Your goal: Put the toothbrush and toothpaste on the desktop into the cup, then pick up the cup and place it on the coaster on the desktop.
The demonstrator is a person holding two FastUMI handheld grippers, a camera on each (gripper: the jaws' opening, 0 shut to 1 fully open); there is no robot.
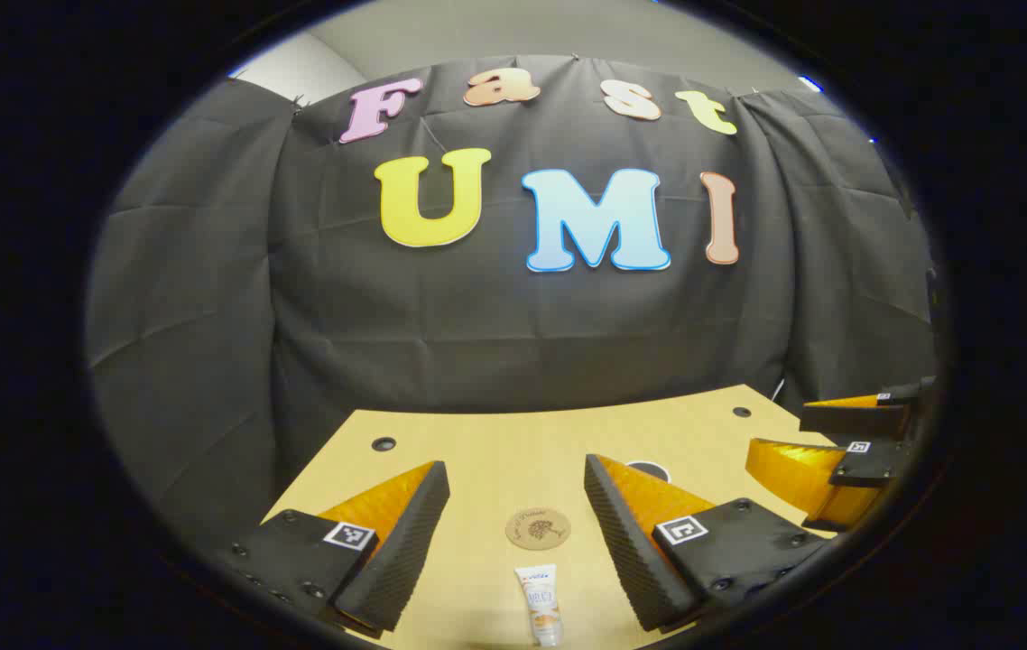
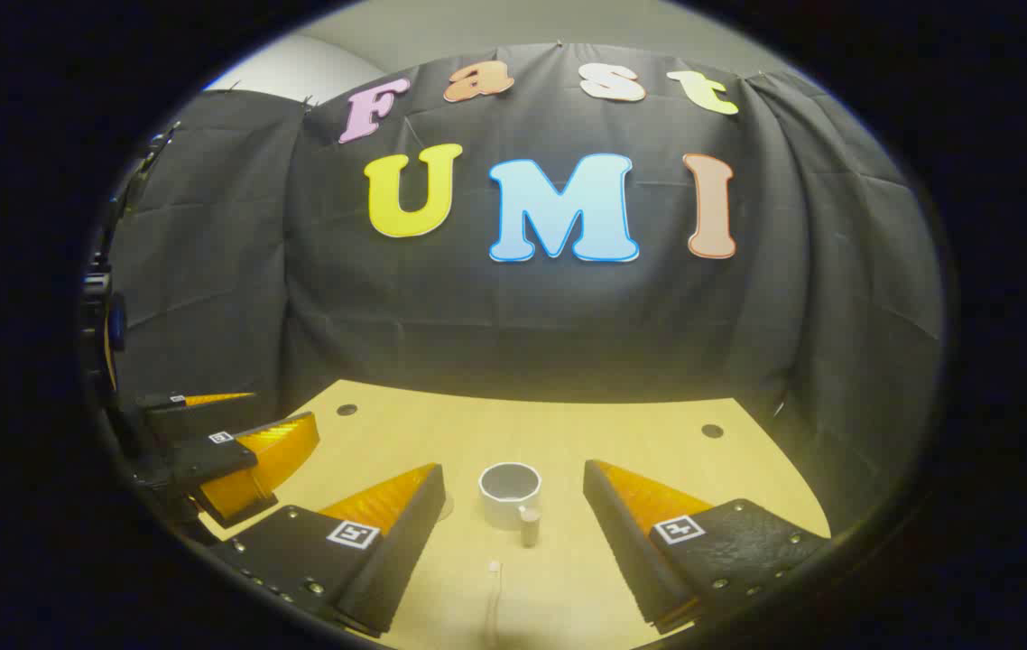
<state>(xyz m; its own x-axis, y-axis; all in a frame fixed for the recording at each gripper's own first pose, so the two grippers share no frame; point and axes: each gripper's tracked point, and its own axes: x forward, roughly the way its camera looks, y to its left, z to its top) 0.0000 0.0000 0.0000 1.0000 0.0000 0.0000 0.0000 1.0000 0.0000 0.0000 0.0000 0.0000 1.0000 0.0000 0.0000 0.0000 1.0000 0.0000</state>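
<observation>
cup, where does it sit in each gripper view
Left gripper view: just a sliver of the cup's dark rim shows behind the left gripper's right-hand finger.
Right gripper view: the white cup stands on the desktop, centred between the right gripper's fingers, handle toward the camera.
Shared landmark: the round dark hole in the desktop's far right corner.
</observation>
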